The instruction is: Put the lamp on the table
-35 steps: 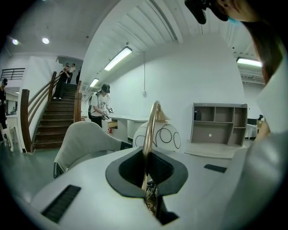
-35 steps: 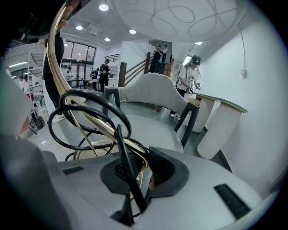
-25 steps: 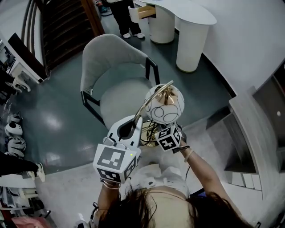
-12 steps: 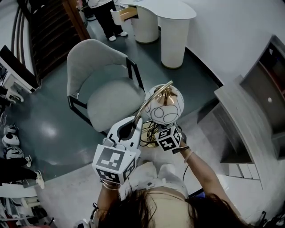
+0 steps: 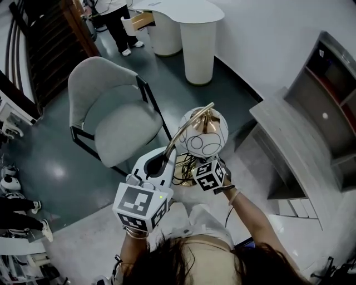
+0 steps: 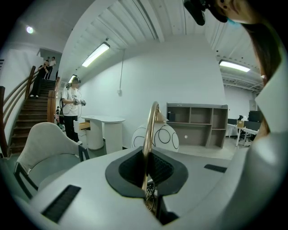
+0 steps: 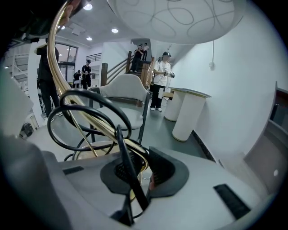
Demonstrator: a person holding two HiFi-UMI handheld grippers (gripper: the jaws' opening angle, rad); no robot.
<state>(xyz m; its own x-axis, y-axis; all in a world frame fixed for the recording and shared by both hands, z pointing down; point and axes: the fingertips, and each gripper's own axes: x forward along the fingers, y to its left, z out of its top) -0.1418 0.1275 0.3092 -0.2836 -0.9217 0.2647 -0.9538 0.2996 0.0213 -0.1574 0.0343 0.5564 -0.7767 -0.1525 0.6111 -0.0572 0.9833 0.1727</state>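
Note:
The lamp has a white globe shade [image 5: 203, 132] with ring patterns, a curved gold arm [image 5: 187, 122] and a coiled black cord [image 7: 85, 112]. It is held in the air in front of the person. My left gripper [image 5: 166, 154] is shut on the gold arm [image 6: 150, 130], with the globe [image 6: 168, 137] just beyond its jaws. My right gripper [image 5: 192, 168] is shut low on the lamp, clamping gold metal and the cord, under the globe [image 7: 180, 18]. The white table [image 5: 186, 11] on round legs stands far ahead, by the wall.
A grey armchair [image 5: 108, 111] stands ahead to the left on the dark floor. A grey shelf unit [image 5: 303, 131] runs along the right. A person [image 5: 114, 19] stands by the table, and others are on the stairs [image 7: 135, 56].
The chair and white table have slid left and up in the head view and the shelf unit has come further in at the right. Both grippers keep their hold on the lamp.

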